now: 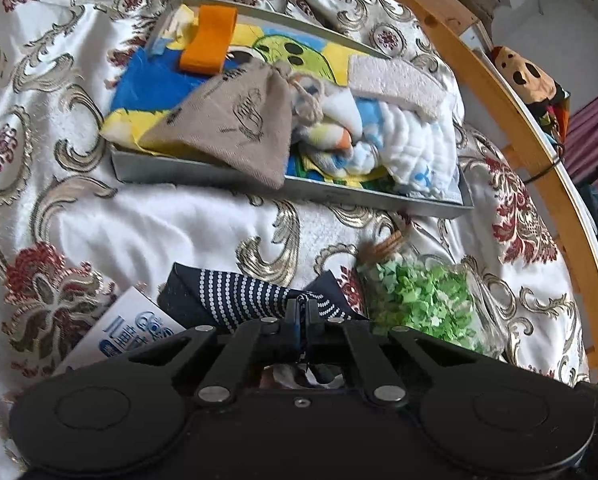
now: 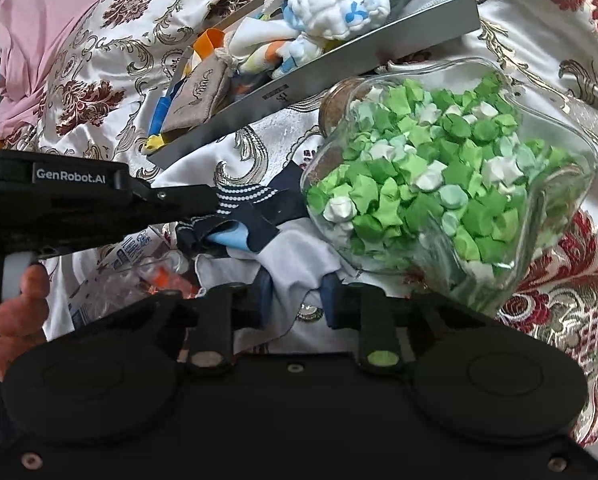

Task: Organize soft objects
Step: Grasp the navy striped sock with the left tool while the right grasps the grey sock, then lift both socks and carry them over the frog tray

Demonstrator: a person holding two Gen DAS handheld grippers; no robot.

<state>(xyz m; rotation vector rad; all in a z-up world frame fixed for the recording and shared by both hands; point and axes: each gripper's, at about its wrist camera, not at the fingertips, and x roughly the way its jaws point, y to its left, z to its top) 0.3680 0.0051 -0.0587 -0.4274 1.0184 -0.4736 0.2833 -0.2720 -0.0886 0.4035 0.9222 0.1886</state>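
the left gripper (image 1: 302, 312) has its jaws pinched together on a navy cloth with white dotted stripes (image 1: 235, 296), which lies on the patterned bedspread (image 1: 147, 232) at the 6 o'clock edge of the left wrist view. in the right wrist view the same gripper reaches in from 9 o'clock, its tip closed on that cloth (image 2: 239, 200), with a hand (image 2: 15, 308) wrapped round its handle at 8 o'clock

the right gripper (image 2: 295, 300) sits low at 6 o'clock of its own view; its two fingers stand close on either side of a white piece of fabric (image 2: 295, 276) with a dark blue edge, and the pads look pressed into it, though the contact itself is partly hidden by the gripper body. no earlier view is at hand to compare

a clear glass jar (image 2: 451, 184) full of green and white folded paper stars lies on its side at 2 o'clock from the right gripper, its cork end toward the tray. in the left wrist view the jar (image 1: 419, 296) is at 4 o'clock, just beside the navy cloth

the grey tray (image 1: 299, 190) sits at 12 o'clock on the bedspread, holding a beige drawstring pouch (image 1: 235, 120), an orange strip (image 1: 207, 40), a bright cartoon cloth (image 1: 171, 80) and white quilted cloths (image 1: 411, 136). a white packet with blue print (image 1: 131, 320) lies at 7 o'clock, touching the navy cloth
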